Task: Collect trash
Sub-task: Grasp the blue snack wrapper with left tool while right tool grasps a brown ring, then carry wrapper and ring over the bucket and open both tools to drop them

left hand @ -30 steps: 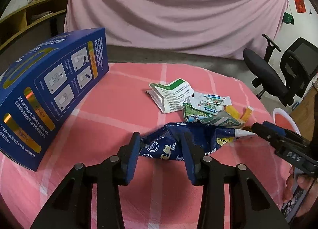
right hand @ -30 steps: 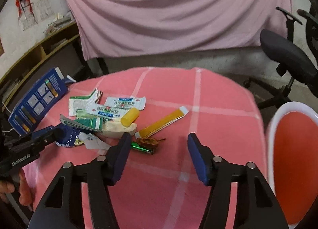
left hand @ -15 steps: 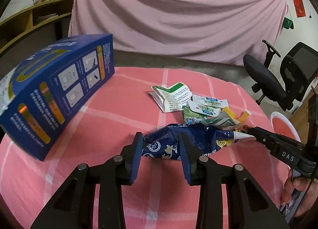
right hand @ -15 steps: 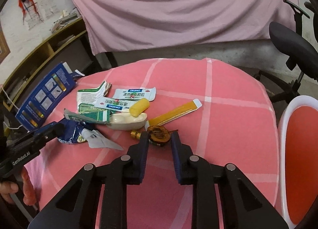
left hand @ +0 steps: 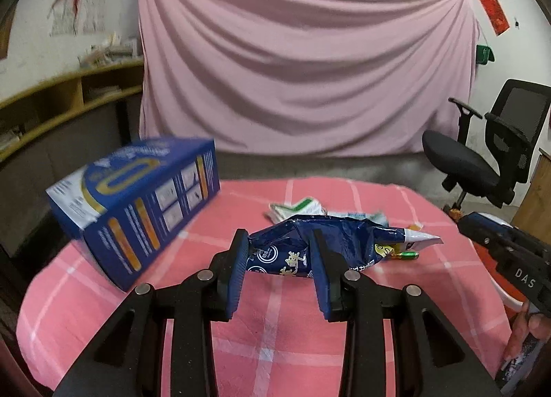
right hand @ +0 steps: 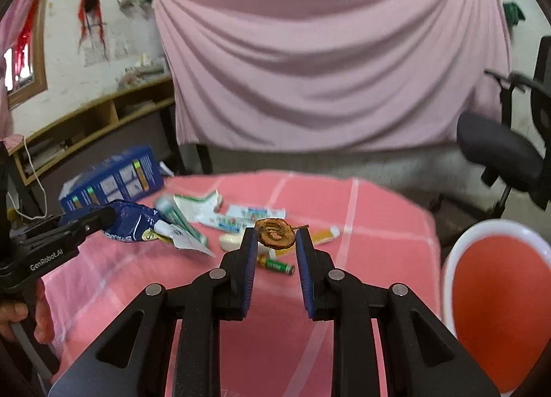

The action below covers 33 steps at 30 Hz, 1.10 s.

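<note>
My left gripper [left hand: 278, 245] is shut on a crumpled dark blue snack bag [left hand: 330, 242], held just above the pink checked tablecloth [left hand: 275, 335]. The bag's silver torn end [left hand: 422, 236] points right. My right gripper [right hand: 276, 236] is shut on a brown dried fruit slice [right hand: 275, 232], lifted clear of the cloth. In the right wrist view the left gripper [right hand: 86, 221] comes in from the left with the blue bag [right hand: 134, 219]. On the cloth lie a green battery [right hand: 275, 265], a yellow sachet [right hand: 325, 235] and white-green wrappers [right hand: 196, 205].
A large blue carton [left hand: 137, 204] lies on the table's left side. An orange basin with a white rim [right hand: 496, 297] stands off the table's right edge. A black office chair [left hand: 482, 159] and a pink draped sheet [left hand: 303, 73] are behind. A person's hand [right hand: 20, 314] holds the left gripper's handle.
Both grippers have risen and tilted up. The right one shut on the dried fruit slice and lifted it. The left one lifted the blue bag off the cloth.
</note>
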Each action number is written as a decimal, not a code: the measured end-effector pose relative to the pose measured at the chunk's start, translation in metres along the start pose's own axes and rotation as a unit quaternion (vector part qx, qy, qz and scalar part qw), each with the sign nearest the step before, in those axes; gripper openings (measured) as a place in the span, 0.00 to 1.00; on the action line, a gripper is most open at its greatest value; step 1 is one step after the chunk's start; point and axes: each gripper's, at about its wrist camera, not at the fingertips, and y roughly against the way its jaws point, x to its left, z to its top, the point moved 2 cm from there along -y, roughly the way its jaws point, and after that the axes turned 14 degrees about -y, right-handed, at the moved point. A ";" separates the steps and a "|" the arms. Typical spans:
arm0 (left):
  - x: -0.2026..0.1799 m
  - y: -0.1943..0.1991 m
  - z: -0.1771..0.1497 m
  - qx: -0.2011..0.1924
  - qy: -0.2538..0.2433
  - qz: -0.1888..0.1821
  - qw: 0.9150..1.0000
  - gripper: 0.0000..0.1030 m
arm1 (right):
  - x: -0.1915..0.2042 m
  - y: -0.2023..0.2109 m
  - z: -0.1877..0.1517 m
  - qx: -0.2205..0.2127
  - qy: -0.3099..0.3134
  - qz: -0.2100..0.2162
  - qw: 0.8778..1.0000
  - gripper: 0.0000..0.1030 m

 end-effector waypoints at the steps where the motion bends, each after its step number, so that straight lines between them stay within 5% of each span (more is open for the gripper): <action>1: -0.001 0.003 0.001 -0.007 0.001 0.001 1.000 0.30 | 0.000 0.004 0.001 -0.010 0.000 0.002 1.000 0.20; 12: -0.015 0.043 0.030 -0.092 0.023 0.010 0.995 0.30 | 0.002 0.068 0.016 -0.174 0.023 0.008 0.984 0.20; 33: -0.149 0.052 0.106 -0.162 -0.033 -0.076 0.983 0.30 | -0.096 0.137 0.034 -0.263 -0.071 -0.081 0.959 0.20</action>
